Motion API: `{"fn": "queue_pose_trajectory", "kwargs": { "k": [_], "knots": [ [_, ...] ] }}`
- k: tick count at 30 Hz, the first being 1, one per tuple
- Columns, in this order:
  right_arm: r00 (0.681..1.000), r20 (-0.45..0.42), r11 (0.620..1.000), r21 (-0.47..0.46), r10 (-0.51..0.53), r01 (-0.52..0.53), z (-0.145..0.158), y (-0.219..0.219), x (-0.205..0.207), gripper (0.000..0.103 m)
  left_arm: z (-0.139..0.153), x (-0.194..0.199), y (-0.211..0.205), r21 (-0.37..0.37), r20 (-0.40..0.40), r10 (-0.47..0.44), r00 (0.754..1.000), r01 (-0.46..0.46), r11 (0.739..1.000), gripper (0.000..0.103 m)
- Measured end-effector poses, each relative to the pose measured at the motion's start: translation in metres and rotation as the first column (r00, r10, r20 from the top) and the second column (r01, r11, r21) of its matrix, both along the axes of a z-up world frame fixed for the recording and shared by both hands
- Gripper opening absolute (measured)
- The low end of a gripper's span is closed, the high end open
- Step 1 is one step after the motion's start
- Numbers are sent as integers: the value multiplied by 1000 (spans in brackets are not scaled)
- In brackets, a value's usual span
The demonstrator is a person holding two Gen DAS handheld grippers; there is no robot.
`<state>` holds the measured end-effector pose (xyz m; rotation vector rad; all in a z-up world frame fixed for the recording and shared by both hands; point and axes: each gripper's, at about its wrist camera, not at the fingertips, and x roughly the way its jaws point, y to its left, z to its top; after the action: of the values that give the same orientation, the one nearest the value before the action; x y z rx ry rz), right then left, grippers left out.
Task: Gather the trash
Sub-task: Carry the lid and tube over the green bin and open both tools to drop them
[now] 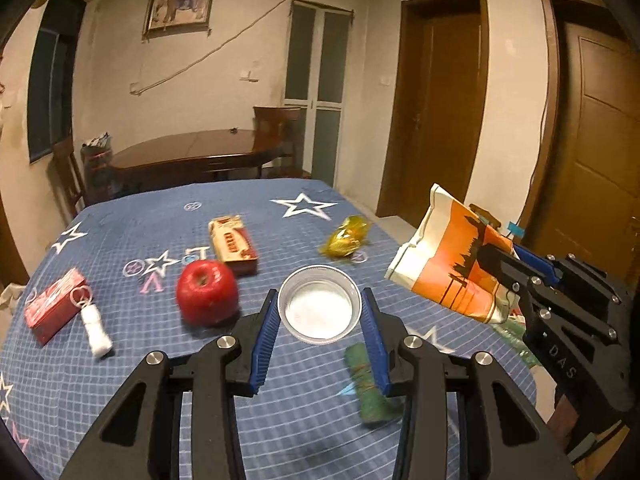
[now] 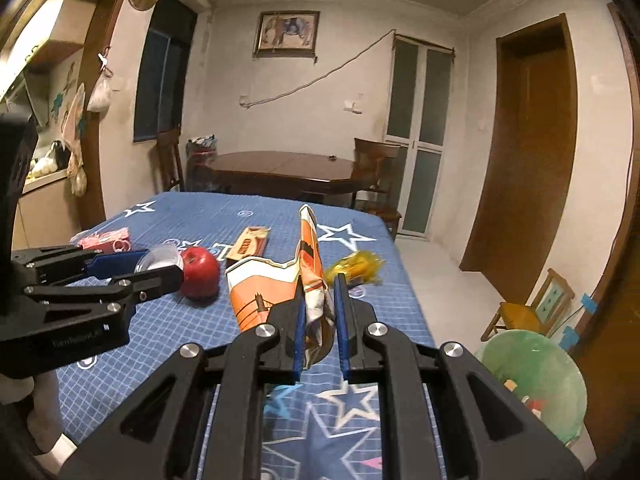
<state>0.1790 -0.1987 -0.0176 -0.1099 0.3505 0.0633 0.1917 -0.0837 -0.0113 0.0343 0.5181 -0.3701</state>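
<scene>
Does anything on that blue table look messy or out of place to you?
Yes. A crumpled yellow wrapper lies loose near the table's far right side, and a torn orange-and-white packet is pinched in the right gripper. Among this litter sits a whole red apple, which hardly looks like trash.

The setting is a home dining room. A dark wooden dining table [image 2: 288, 170] with chairs [image 2: 376, 160] occupies the centre background. A framed picture [image 2: 287, 33] hangs on the upper wall. Wooden doors [image 1: 440, 96] stand at right; a star-patterned tablecloth [image 1: 160, 360] covers the near table.
</scene>
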Motion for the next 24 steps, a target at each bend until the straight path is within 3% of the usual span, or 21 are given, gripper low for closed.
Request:
{"fn": "queue_pose_trajectory", "kwargs": {
  "k": [12, 24],
  "knots": [
    [993, 7, 993, 3, -121, 121, 14, -61, -8, 11, 17, 8, -74, 9, 24, -118, 993, 118, 993, 42],
    [963, -35, 963, 5, -269, 269, 13, -145, -10, 11, 21, 22, -183, 28, 16, -268, 963, 268, 963, 42]
  ]
}}
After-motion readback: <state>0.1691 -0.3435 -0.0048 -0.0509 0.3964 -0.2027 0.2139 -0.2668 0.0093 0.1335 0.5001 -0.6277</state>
